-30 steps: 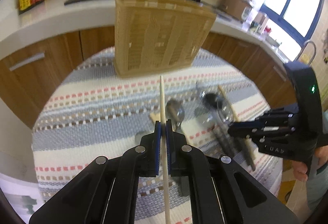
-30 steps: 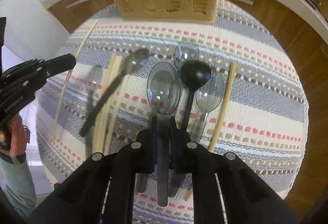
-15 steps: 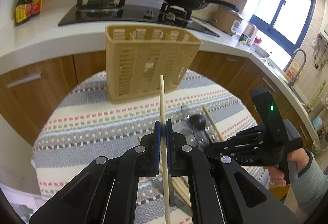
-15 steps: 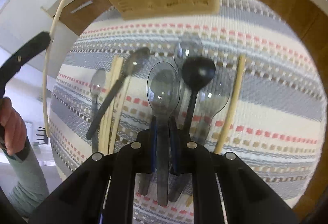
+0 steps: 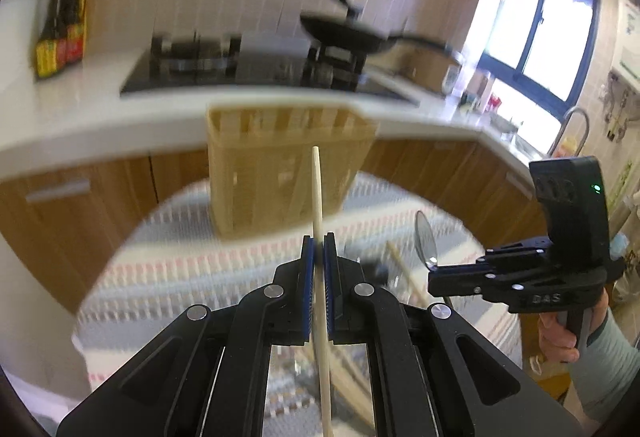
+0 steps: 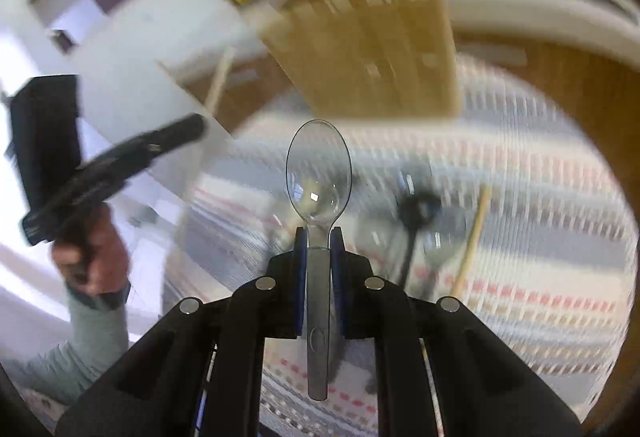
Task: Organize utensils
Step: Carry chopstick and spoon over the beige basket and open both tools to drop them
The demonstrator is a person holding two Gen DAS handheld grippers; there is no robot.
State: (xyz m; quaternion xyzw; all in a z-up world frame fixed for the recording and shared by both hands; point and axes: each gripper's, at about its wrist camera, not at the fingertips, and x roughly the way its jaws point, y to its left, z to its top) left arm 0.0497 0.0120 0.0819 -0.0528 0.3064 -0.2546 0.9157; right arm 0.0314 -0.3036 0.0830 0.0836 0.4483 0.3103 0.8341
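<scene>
My left gripper [image 5: 319,239] is shut on a pale wooden chopstick [image 5: 317,193], held above the striped cloth [image 5: 168,269] and pointing up toward the tan slotted utensil basket [image 5: 280,173]. My right gripper [image 6: 319,233] is shut on the handle of a clear plastic spoon [image 6: 319,173], bowl forward, lifted off the cloth [image 6: 540,237]. The basket [image 6: 372,57] stands ahead of it, blurred. In the left wrist view the right gripper [image 5: 434,268] shows at the right with the spoon [image 5: 426,241] sticking up. In the right wrist view the left gripper [image 6: 200,125] shows at the left with the chopstick [image 6: 218,85].
A black spoon [image 6: 418,213], a clear spoon [image 6: 436,245] and a wooden chopstick [image 6: 474,233] lie on the cloth to the right. More chopsticks [image 5: 408,277] lie under the left gripper. Behind the table runs a white counter [image 5: 100,109] with a stove, a black pan [image 5: 348,33] and bottles [image 5: 60,33].
Both grippers have risen from the cloth. The right one has lifted the clear spoon off the pile and tilted up toward the basket. The left one has carried the chopstick higher.
</scene>
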